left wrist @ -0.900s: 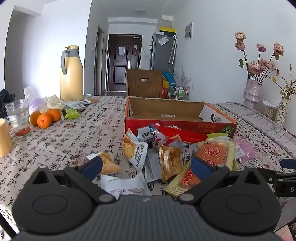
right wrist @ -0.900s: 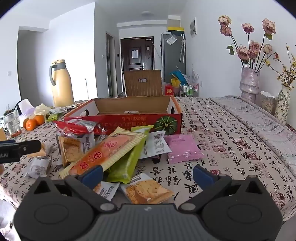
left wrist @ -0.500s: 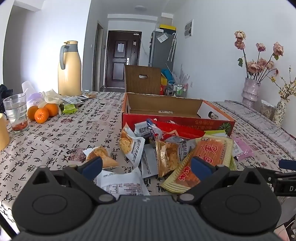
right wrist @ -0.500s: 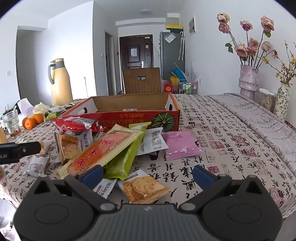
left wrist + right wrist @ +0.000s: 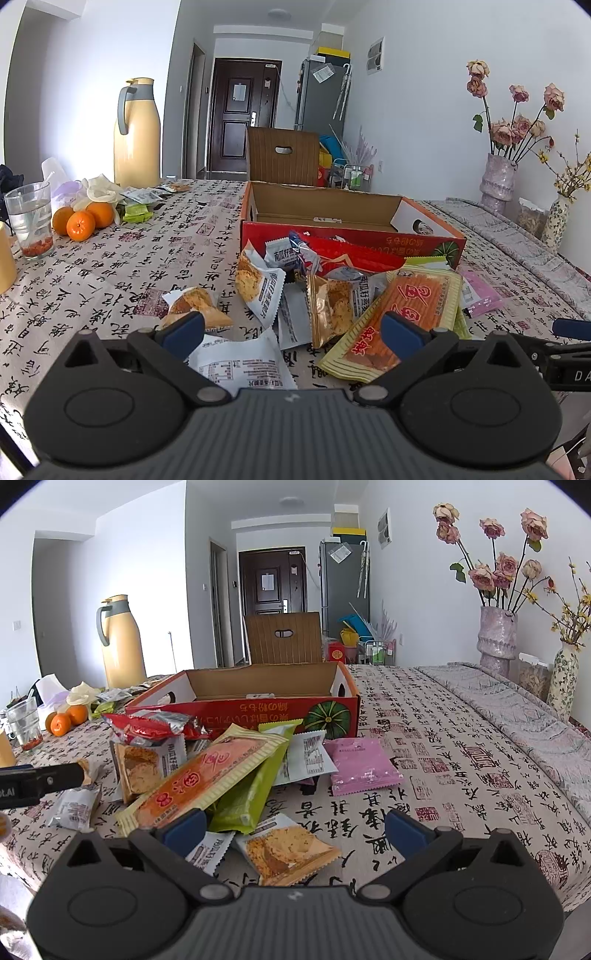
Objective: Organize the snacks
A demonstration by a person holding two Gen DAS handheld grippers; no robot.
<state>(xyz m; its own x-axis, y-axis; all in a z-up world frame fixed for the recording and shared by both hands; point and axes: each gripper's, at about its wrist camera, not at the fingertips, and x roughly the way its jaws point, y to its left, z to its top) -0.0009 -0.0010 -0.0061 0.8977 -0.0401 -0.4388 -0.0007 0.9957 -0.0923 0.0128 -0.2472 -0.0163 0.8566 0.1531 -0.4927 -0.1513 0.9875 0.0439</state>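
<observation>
Both tongs stand spread wide with nothing between their blue pads. The left tongs [image 5: 291, 332] hover low over the near edge of the snack heap, above a white wrapped biscuit pack [image 5: 240, 363] without touching it. The right tongs [image 5: 295, 829] hang over a small cracker packet [image 5: 286, 849] lying flat on the worktop [image 5: 443, 738], also clear of it.

The snacks lie in a loose pile just in front of the open red cardboard box [image 5: 258, 705], whose inside looks nearly bare. A long orange-and-yellow packet [image 5: 203, 779] rests across a green packet [image 5: 247, 797]; a pink sachet [image 5: 360, 764] lies just to their right.

Only the left view shows the small torn-open cracker pack [image 5: 195, 304] apart from the heap. The right view alone shows the whole pink sachet and the green packet, which the orange one largely hides from the left. Each view catches the other tongs' finger at its edge.
</observation>
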